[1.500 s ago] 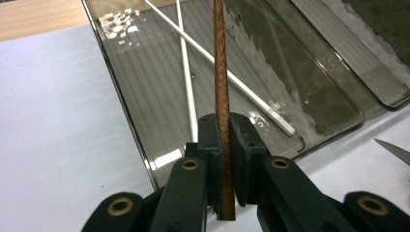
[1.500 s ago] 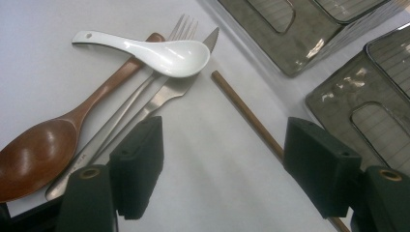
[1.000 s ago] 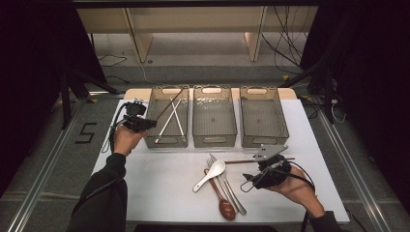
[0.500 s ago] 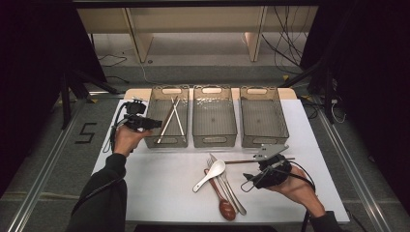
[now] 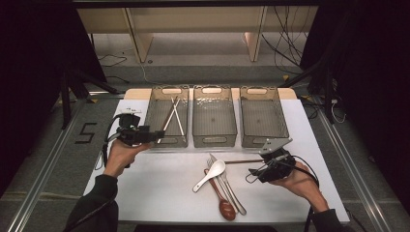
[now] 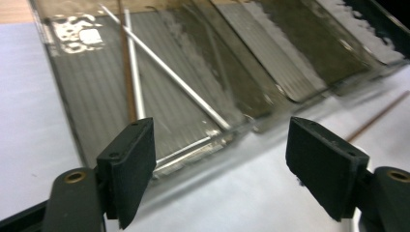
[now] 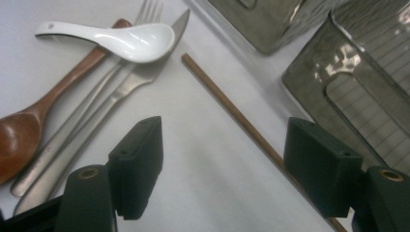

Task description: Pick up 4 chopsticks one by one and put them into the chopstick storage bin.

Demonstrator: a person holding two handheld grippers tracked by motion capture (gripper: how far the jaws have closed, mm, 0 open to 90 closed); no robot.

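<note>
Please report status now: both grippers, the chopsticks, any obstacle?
Left hand-held gripper open, empty, just released. Chopsticks in left bin. Right hand-held gripper open over brown chopstick. No obstacle.

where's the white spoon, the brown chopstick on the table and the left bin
white spoon [image 7: 130, 41], right gripper view, on its bowl
brown chopstick [image 7: 232, 113], right gripper view, mid shaft
left bin [image 5: 153, 104], high view, left wall

Table cover [image 5: 159, 193]: plain white, laid over a pale wood top
Bins [image 5: 214, 121]: three smoky grey, see-through, fine ribbed floors
Chopsticks in the bin left of the middle bin [image 5: 175, 116]: silver metal, plus one brown
Ladle spoon [image 5: 211, 174]: glossy white
Wooden spoon [image 5: 225, 207]: reddish brown
Fork and knife [image 5: 231, 189]: silver
Loose chopstick [image 7: 232, 113]: brown
Left gripper [image 6: 220, 159]: matt black pads
Right gripper [image 7: 222, 166]: matt black pads, brass-coloured screw eyes
</note>
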